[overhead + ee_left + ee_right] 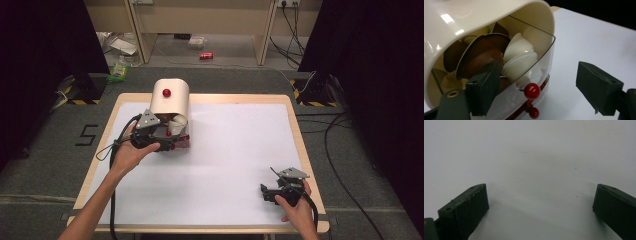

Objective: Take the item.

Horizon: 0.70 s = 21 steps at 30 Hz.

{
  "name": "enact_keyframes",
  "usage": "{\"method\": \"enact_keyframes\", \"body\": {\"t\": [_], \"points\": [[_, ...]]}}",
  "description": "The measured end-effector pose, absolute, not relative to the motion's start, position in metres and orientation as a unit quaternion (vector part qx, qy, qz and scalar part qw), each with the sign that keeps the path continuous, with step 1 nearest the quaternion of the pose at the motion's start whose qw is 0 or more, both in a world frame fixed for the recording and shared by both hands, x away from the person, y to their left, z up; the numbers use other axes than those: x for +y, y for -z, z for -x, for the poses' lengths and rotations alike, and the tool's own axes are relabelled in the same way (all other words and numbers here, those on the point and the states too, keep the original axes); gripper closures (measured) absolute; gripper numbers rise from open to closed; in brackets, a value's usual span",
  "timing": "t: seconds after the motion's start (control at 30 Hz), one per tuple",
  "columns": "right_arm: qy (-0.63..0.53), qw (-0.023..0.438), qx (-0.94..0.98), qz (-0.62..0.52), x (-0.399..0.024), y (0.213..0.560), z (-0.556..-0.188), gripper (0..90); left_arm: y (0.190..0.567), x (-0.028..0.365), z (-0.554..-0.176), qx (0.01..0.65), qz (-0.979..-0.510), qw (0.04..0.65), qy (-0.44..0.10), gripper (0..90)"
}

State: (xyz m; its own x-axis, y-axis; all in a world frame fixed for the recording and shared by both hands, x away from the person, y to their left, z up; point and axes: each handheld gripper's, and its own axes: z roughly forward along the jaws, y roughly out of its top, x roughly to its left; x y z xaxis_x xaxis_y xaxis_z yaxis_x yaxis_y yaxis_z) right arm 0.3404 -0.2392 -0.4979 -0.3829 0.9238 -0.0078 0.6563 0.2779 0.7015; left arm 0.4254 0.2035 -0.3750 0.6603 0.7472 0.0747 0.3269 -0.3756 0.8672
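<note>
A cream domed container (pixel 170 100) with a red knob (pixel 166 92) on top stands at the table's far left. Its clear front lid (pixel 537 56) carries another red knob (pixel 532 91); behind the lid are stacked white cups (pixel 520 57) and a brown bowl (pixel 480 53). My left gripper (pixel 539 83) is open at the container's front, with the lid knob between its wide jaws and touching neither. A smaller red ball (pixel 534 113) shows lower down. My right gripper (pixel 268 192) rests open near the table's front right, with nothing between its fingers (pixel 466 207).
A white sheet (pixel 235 150) covers the wooden table (pixel 300 145). Beyond the far edge lie floor clutter, a red can (pixel 206 55) and cables. Black curtains stand on both sides.
</note>
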Motion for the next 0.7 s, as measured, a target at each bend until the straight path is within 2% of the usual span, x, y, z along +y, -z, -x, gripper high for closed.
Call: {"method": "enact_keyframes", "body": {"t": [0.27,0.7], "points": [[-0.313,0.214,0.771,-0.512,-0.239,0.498,-0.340,0.7,0.376,0.202,-0.423,0.339,-0.796,0.444,-0.234,18.8],[-0.313,0.214,0.771,-0.512,-0.239,0.498,-0.340,0.7,0.380,0.202,-0.397,0.325,-0.801,0.446,-0.232,18.6]]}}
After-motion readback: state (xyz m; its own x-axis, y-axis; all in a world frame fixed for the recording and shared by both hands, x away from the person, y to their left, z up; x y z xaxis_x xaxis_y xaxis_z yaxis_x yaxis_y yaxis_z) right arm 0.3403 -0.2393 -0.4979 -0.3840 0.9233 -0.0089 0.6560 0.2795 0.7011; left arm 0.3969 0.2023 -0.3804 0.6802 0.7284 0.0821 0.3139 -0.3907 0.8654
